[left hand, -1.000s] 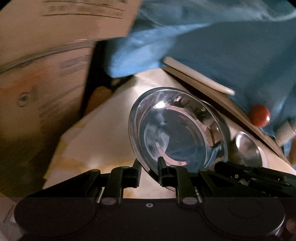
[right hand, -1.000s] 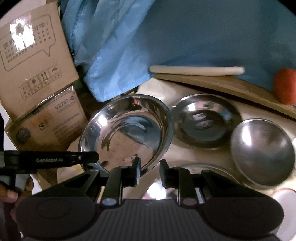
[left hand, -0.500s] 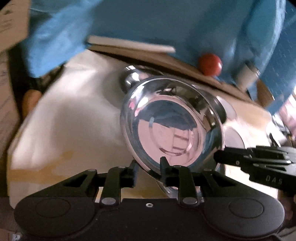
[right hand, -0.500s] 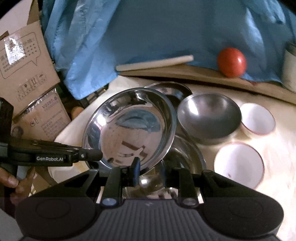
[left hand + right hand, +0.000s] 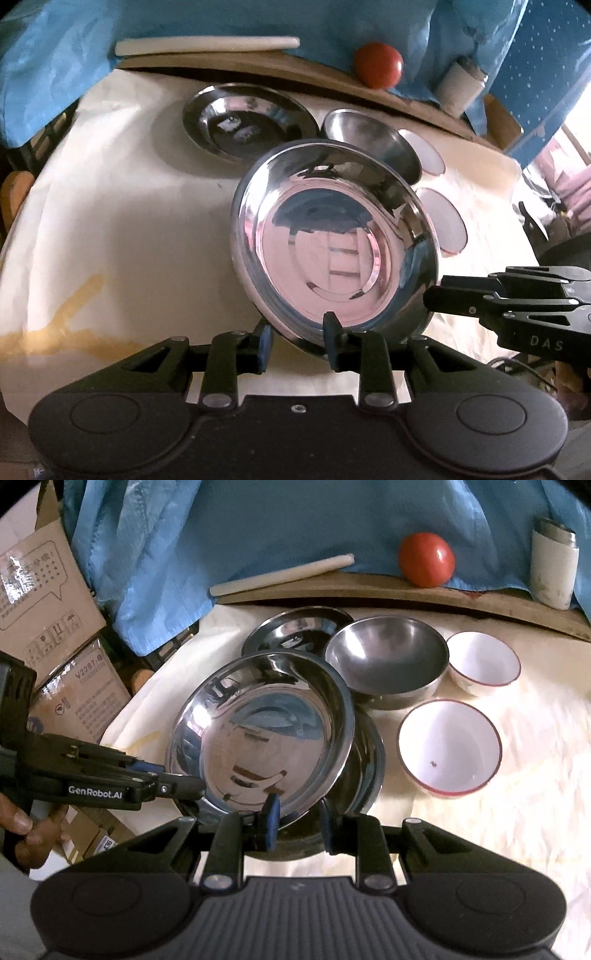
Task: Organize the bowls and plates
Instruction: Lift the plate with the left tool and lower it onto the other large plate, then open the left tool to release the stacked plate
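Above the cream-covered table (image 5: 110,206), a shiny steel plate (image 5: 334,240) is hanging tilted, its rim sitting between both grippers at once. Seen from the left wrist, the left gripper (image 5: 297,341) is straddling the plate's near rim while its jaws are opening; the rim is leaning against the right-hand finger (image 5: 330,332), and the other finger is standing clear of it. The right gripper (image 5: 436,293) is reaching in from the right side to the plate's edge. From the right wrist, the right gripper (image 5: 297,821) is standing with its jaws a little apart around the near rim (image 5: 280,805), though whether the pads are pressing cannot be told. Directly beneath the tilted plate, a second steel plate (image 5: 364,771) is lying flat on the table. Behind them, another steel plate (image 5: 295,631) and a steel bowl (image 5: 388,657) are sitting side by side, and two white bowls (image 5: 448,746) are resting just beside them.
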